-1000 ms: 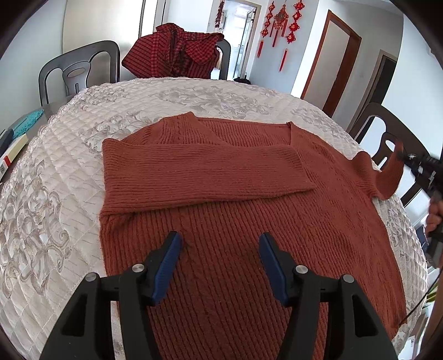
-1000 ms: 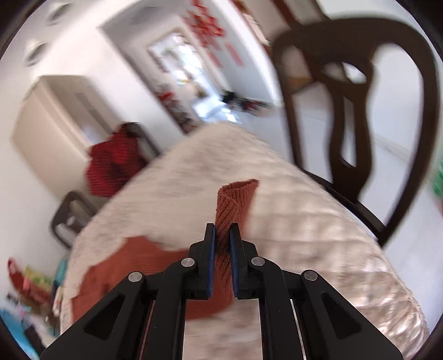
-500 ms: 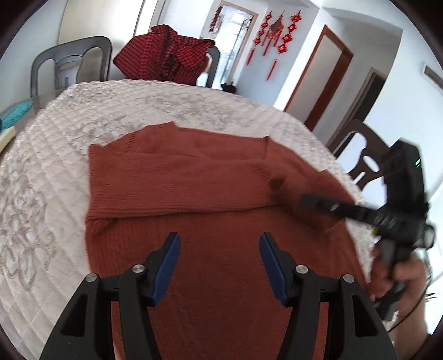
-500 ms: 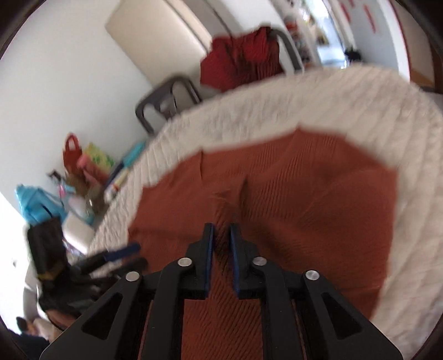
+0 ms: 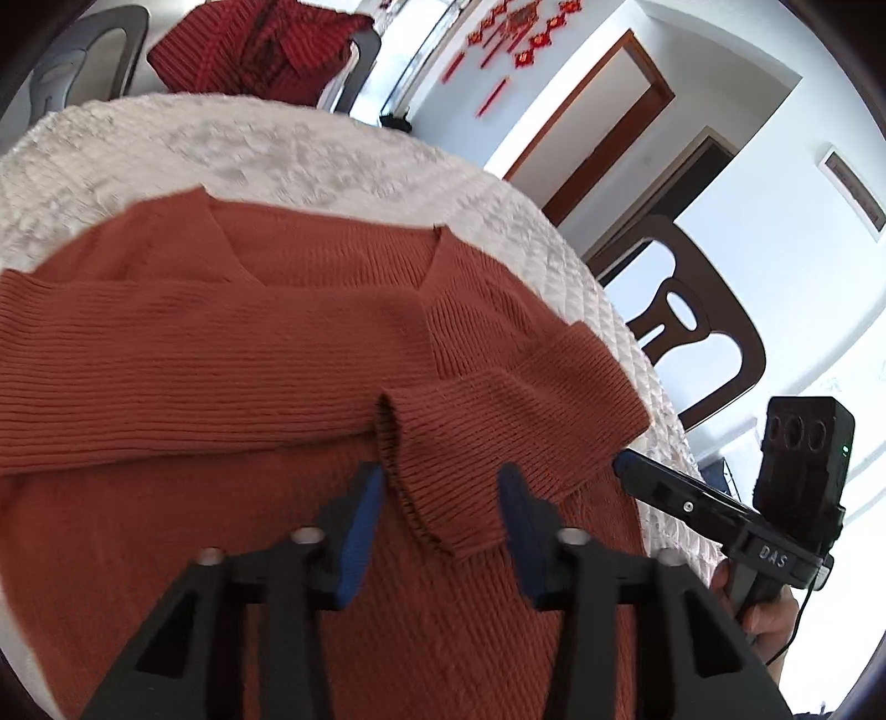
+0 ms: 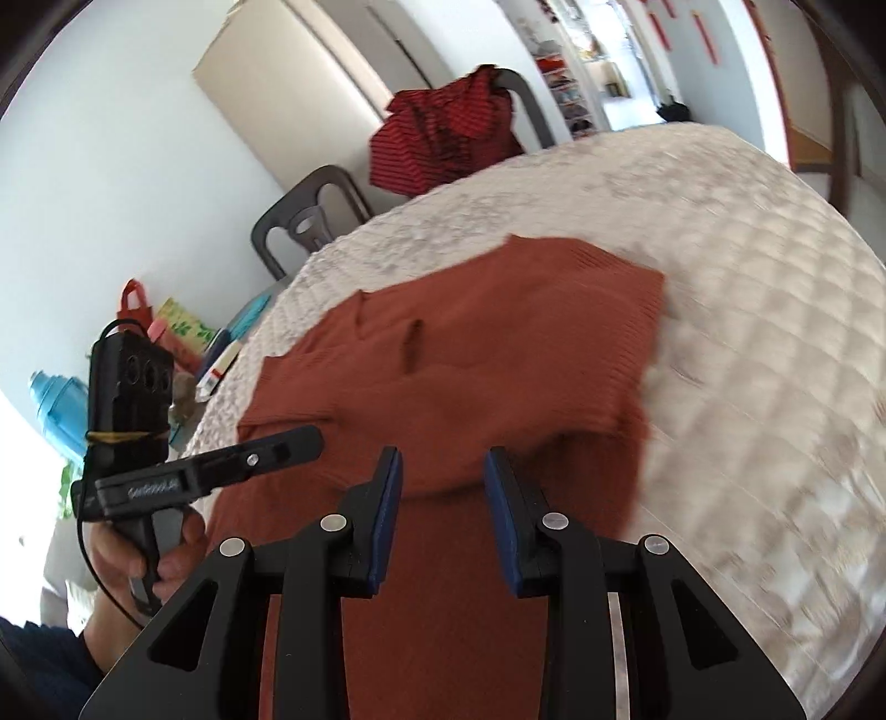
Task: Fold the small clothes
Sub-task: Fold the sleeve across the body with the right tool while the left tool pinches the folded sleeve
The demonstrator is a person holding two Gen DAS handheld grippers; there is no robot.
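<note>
A rust-red knit sweater (image 5: 221, 343) (image 6: 498, 332) lies flat on the quilted white tablecloth (image 5: 277, 144) (image 6: 747, 332). Both sleeves are folded across its chest. The right sleeve's cuff (image 5: 443, 498) lies between the blue pads of my left gripper (image 5: 440, 498). Those jaws are closing and stand just beside the cuff without pressing it. My right gripper (image 6: 443, 482) hovers over the sweater's lower body, its jaws opening with nothing between them. Each view also shows the other gripper held in a hand: the right gripper (image 5: 692, 504) and the left gripper (image 6: 266, 448).
A red and black striped garment (image 5: 249, 50) (image 6: 443, 138) hangs over a chair at the table's far side. A dark wooden chair (image 5: 709, 343) stands by the right edge, a grey chair (image 6: 310, 216) at the back. Bags and a blue bottle (image 6: 55, 404) crowd the left.
My right gripper carried the sleeve from the table's right edge onto the chest, let it go and opened. My left gripper moved up to the cuff and its jaws narrowed.
</note>
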